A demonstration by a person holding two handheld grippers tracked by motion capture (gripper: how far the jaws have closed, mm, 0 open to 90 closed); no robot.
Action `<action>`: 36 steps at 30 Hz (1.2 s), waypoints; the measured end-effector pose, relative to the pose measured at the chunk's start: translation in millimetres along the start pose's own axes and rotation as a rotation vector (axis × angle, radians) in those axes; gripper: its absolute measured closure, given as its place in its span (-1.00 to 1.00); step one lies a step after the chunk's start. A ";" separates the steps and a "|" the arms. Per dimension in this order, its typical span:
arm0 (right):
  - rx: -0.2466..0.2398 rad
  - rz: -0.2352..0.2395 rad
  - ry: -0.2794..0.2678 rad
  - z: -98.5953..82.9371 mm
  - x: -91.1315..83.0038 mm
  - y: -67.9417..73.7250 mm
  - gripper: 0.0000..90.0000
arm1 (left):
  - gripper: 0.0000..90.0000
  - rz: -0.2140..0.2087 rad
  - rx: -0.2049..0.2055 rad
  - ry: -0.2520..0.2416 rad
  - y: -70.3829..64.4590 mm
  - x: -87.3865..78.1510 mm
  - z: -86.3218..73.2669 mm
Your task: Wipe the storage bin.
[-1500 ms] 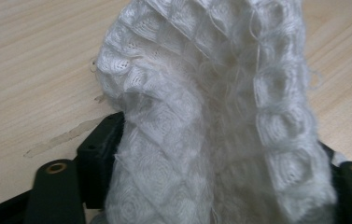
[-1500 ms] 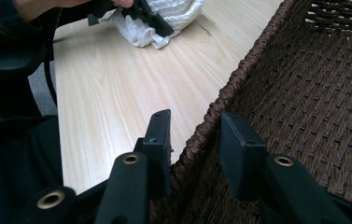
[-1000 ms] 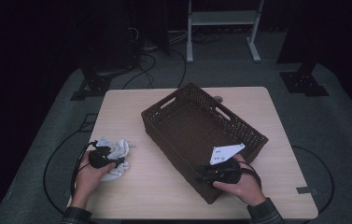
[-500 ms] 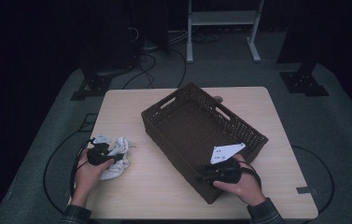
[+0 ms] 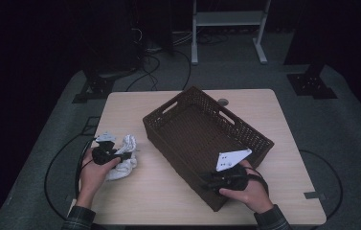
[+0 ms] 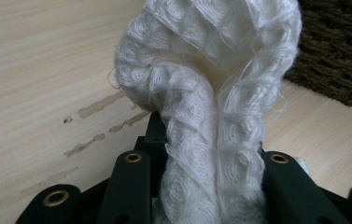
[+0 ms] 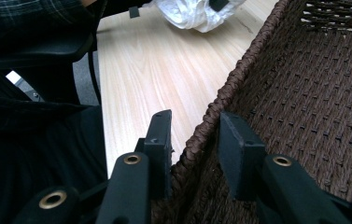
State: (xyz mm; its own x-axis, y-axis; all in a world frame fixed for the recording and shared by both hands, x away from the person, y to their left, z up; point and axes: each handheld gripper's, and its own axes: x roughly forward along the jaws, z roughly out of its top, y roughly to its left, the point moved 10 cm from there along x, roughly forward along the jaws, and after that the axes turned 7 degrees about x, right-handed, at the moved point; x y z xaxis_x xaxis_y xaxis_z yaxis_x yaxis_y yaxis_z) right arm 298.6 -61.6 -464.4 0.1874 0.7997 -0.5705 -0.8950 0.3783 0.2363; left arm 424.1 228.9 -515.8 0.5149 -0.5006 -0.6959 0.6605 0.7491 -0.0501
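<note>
A white textured cloth [image 5: 124,163] lies bunched on the left of the wooden table [image 5: 168,201]. My left gripper [image 5: 120,155] is shut on it, and a fold of the cloth [image 6: 206,93] rises between its jaws [image 6: 208,144]. A dark brown woven basket [image 5: 197,134] stands diagonally in the middle, with nothing in it. At its near corner my right gripper [image 5: 211,182] is shut on the rim. One jaw is outside the wall and the other inside [image 7: 194,128], pinching the basket's wall [image 7: 304,93].
The basket's side [image 6: 337,56] is close on the right of the cloth. Bare tabletop [image 7: 150,70] lies between the two grippers. Cables and stand legs [image 5: 226,28] sit on the floor beyond the table.
My left gripper has shifted slightly away from the person, with the cloth in it. The right gripper and the basket have stayed where they were.
</note>
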 end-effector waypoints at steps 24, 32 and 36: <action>-0.001 -0.002 0.001 0.2 -0.1 -0.2 0.45 | 0.48 -0.017 0.066 -0.050 -2.7 8.2 41.0; 0.001 0.000 0.000 0.4 0.0 -0.2 0.45 | 0.48 -0.010 0.077 -0.061 0.3 9.5 52.8; 0.000 0.000 0.000 0.4 0.0 -0.2 0.45 | 0.48 -0.013 0.077 -0.074 0.9 13.2 60.0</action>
State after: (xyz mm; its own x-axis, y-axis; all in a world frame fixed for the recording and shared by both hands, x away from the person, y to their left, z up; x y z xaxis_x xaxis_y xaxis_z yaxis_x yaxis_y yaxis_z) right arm 299.0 -61.5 -464.1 0.1873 0.7995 -0.5707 -0.8949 0.3784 0.2365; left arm 464.2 197.0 -482.1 0.5430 -0.5430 -0.6406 0.7063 0.7079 -0.0014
